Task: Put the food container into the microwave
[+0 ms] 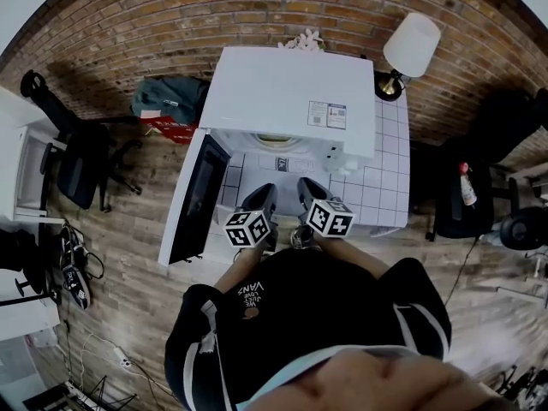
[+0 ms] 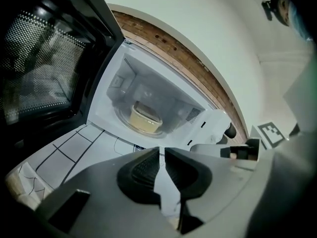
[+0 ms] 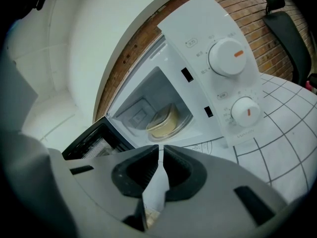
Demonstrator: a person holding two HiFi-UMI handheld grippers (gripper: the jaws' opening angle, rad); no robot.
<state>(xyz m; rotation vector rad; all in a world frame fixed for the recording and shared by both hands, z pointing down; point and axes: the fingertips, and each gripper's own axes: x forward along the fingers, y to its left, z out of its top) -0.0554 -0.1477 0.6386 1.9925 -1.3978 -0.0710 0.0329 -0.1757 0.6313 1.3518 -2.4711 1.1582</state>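
Both pairs of jaws are together with nothing between them: the left gripper (image 2: 161,155) and the right gripper (image 3: 161,150) are each empty; the container (image 2: 145,119) sits inside the microwave (image 1: 291,92), upright on the glass plate (image 2: 125,119), well apart from either gripper; the door (image 1: 195,197) hangs wide open to the left. The risk from here, I judge, lies in shutting that door: a hard shove with the left gripper could slam it and jolt the container, or slide the microwave on the tiled table (image 1: 387,187); a careless right gripper could knock the dials (image 3: 227,56). Both grippers are side by side before the opening, tilted a little downward, forearms drawn in close to the chest.
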